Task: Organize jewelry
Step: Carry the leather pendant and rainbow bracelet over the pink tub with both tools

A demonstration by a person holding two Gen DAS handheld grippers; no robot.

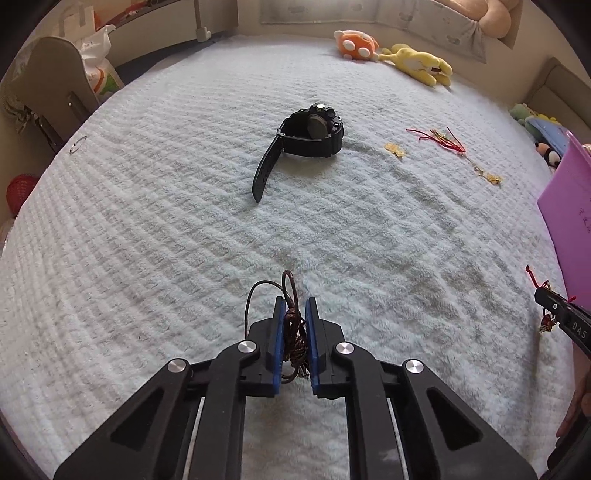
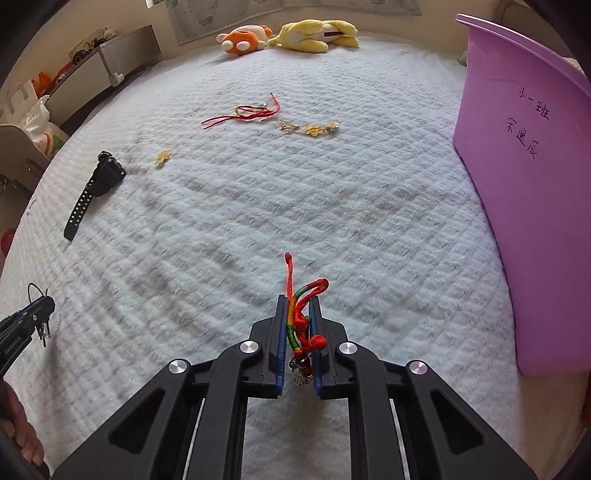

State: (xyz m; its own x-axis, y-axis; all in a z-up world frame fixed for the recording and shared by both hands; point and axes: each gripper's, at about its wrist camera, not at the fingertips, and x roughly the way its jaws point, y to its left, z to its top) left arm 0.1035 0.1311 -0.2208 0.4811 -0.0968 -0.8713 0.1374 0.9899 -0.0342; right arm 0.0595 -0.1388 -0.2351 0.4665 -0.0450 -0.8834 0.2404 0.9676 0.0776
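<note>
Beside purple bin (image 2: 524,206): right gripper (image 2: 298,306) pinches red braided bracelet (image 2: 303,314); left gripper (image 1: 294,306) pinches brown cord bracelet (image 1: 294,332). Risk: dangling charms snagging white blanket (image 2: 258,221), slipping free.

An orange plush toy (image 2: 243,38) and a yellow plush toy (image 2: 314,35) lie side by side at the far edge of a bed (image 2: 332,229) covered in pale quilted fabric, near a white plastic bag (image 1: 96,59).
</note>
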